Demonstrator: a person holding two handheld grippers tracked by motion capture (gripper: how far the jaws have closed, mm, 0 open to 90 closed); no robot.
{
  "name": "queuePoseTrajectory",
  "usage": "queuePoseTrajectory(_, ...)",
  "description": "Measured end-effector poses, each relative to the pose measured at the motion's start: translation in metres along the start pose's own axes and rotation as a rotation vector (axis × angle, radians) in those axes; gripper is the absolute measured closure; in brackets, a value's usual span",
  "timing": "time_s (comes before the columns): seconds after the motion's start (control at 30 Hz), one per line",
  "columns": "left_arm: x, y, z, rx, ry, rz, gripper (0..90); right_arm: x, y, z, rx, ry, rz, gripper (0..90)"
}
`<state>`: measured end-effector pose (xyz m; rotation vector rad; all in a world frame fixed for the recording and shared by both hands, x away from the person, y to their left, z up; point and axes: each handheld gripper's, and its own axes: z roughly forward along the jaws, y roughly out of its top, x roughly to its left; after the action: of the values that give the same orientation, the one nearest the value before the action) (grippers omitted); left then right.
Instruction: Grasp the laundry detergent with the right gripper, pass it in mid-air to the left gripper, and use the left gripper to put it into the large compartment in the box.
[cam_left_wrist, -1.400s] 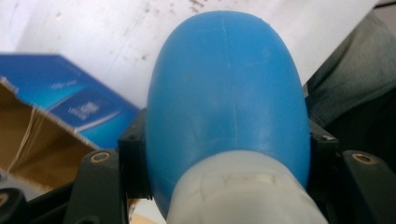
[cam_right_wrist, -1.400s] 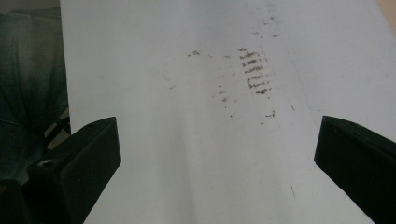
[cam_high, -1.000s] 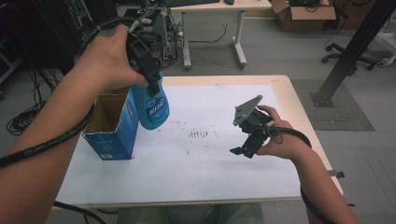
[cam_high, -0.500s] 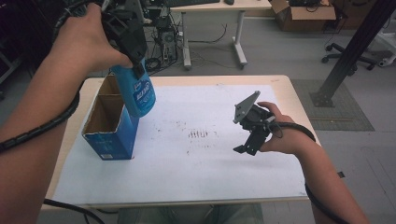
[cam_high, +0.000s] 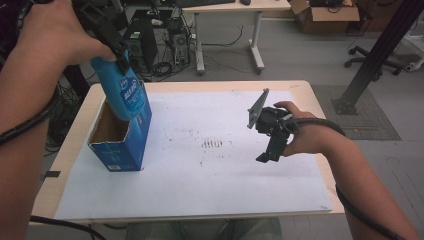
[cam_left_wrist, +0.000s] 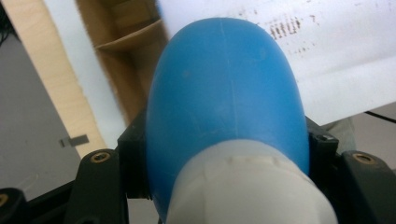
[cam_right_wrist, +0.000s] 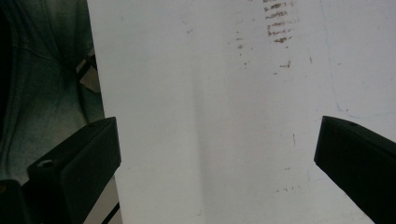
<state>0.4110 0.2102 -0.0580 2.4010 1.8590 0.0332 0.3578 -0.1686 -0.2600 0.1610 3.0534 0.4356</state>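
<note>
Blue bottle (cam_high: 123, 92), left fingers (cam_left_wrist: 133, 154) clamped (right spread)

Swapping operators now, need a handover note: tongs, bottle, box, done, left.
Left tongs: shut on the blue bottle, near its white top, held in the air above the open blue box at the table's left.
Right tongs: open, empty, above the white sheet.
Done: bottle gripped and over the box.
Left: probably lower it in and release.
</note>
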Motion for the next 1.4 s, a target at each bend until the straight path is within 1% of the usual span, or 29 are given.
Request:
queuePoseTrajectory(0.03, 0.0, 0.0, 0.0, 0.0, 0.0, 0.0, 37.7, 0.0, 0.0, 0.0, 0.003, 0.006, -0.001, 0.4)
queuePoseTrajectory(0.07, 0.006, -0.001, -0.001, -0.003, 0.008, -0.028, 37.7, 0.0, 0.001, -0.001, 0.011, 0.008, -0.003, 0.4)
queuePoseTrajectory(0.1, 0.006, -0.001, -0.001, -0.003, 0.008, -0.028, 37.7, 0.0, 0.001, -0.001, 0.011, 0.008, -0.003, 0.4)
queuePoseTrajectory(0.13, 0.009, -0.001, -0.001, -0.004, 0.011, -0.039, 37.7, 0.0, 0.001, -0.001, 0.016, 0.013, 0.0, 0.4)
queuePoseTrajectory(0.17, 0.012, -0.001, -0.002, -0.002, 0.014, -0.051, 37.7, 0.0, 0.001, -0.002, 0.029, 0.016, -0.001, 0.4)
queuePoseTrajectory(0.2, 0.015, -0.002, -0.002, -0.003, 0.015, -0.065, 37.7, 0.0, 0.001, -0.002, 0.029, 0.016, -0.001, 0.4)
queuePoseTrajectory(0.23, 0.022, -0.001, -0.001, -0.003, 0.018, -0.084, 37.7, 0.0, 0.001, -0.003, 0.039, 0.023, -0.001, 0.4)
queuePoseTrajectory(0.27, 0.022, -0.001, -0.001, -0.003, 0.018, -0.084, 37.7, 0.0, 0.001, -0.003, 0.039, 0.023, -0.001, 0.4)
queuePoseTrajectory(0.3, 0.027, -0.002, 0.0, -0.004, 0.023, -0.101, 37.7, 0.0, 0.001, -0.003, 0.042, 0.024, 0.001, 0.4)
queuePoseTrajectory(0.4, 0.034, -0.002, 0.002, -0.005, 0.028, -0.127, 37.7, 0.0, 0.0, -0.003, 0.045, 0.028, 0.002, 0.4)
queuePoseTrajectory(0.43, 0.034, -0.002, 0.002, -0.005, 0.028, -0.127, 37.7, 0.0, 0.0, -0.003, 0.047, 0.029, 0.005, 0.4)
queuePoseTrajectory(0.5, 0.041, -0.002, 0.005, -0.005, 0.029, -0.146, 37.7, 0.0, 0.0, -0.002, 0.051, 0.031, 0.004, 0.4)
queuePoseTrajectory(0.53, 0.041, -0.002, 0.005, -0.005, 0.029, -0.146, 37.7, 0.0, 0.0, -0.002, 0.051, 0.031, 0.004, 0.4)
queuePoseTrajectory(0.57, 0.044, -0.002, 0.008, -0.001, 0.028, -0.162, 37.7, 0.0, 0.0, -0.002, 0.053, 0.032, 0.003, 0.4)
queuePoseTrajectory(0.73, 0.048, -0.003, 0.015, 0.007, 0.049, -0.18, 37.7, 0.001, 0.001, -0.001, 0.056, 0.037, 0.001, 0.4)
queuePoseTrajectory(0.77, 0.049, -0.003, 0.019, 0.012, 0.059, -0.188, 37.7, 0.001, 0.001, 0.0, 0.061, 0.038, 0.003, 0.4)
queuePoseTrajectory(0.83, 0.051, -0.003, 0.023, 0.017, 0.061, -0.194, 37.7, 0.001, 0.001, 0.0, 0.063, 0.038, 0.003, 0.4)
queuePoseTrajectory(0.9, 0.054, -0.003, 0.027, 0.02, 0.056, -0.205, 37.7, 0.001, 0.001, 0.0, 0.065, 0.042, 0.001, 0.4)
queuePoseTrajectory(0.93, 0.054, -0.003, 0.027, 0.02, 0.056, -0.205, 37.7, 0.001, 0.001, 0.0, 0.065, 0.042, 0.001, 0.4)
queuePoseTrajectory(1.03, 0.057, -0.004, 0.038, 0.034, 0.054, -0.208, 37.7, 0.002, 0.001, 0.0, 0.069, 0.044, 0.004, 0.4)
queuePoseTrajectory(1.07, 0.057, -0.004, 0.038, 0.034, 0.054, -0.208, 37.7, 0.002, 0.001, 0.0, 0.069, 0.044, 0.004, 0.4)
queuePoseTrajectory(1.1, 0.059, -0.004, 0.045, 0.037, 0.05, -0.211, 37.7, 0.002, 0.002, -0.001, 0.071, 0.042, 0.003, 0.4)
queuePoseTrajectory(1.13, 0.059, -0.004, 0.045, 0.037, 0.05, -0.211, 37.7, 0.002, 0.002, -0.001, 0.071, 0.042, 0.003, 0.4)
queuePoseTrajectory(1.17, 0.061, -0.004, 0.052, 0.045, 0.041, -0.211, 37.7, 0.003, 0.002, -0.001, 0.069, 0.04, 0.003, 0.5)
queuePoseTrajectory(1.3, 0.065, -0.005, 0.067, 0.057, 0.028, -0.206, 37.7, 0.003, 0.002, -0.001, 0.072, 0.042, 0.005, 0.5)
queuePoseTrajectory(1.33, 0.065, -0.005, 0.067, 0.057, 0.028, -0.206, 37.7, 0.003, 0.002, -0.001, 0.072, 0.042, 0.005, 0.5)
queuePoseTrajectory(1.37, 0.065, -0.005, 0.074, 0.059, 0.029, -0.202, 37.7, 0.004, 0.002, 0.0, 0.072, 0.04, 0.004, 0.5)
queuePoseTrajectory(1.4, 0.065, -0.005, 0.074, 0.059, 0.029, -0.202, 37.7, 0.004, 0.002, 0.0, 0.072, 0.04, 0.004, 0.5)
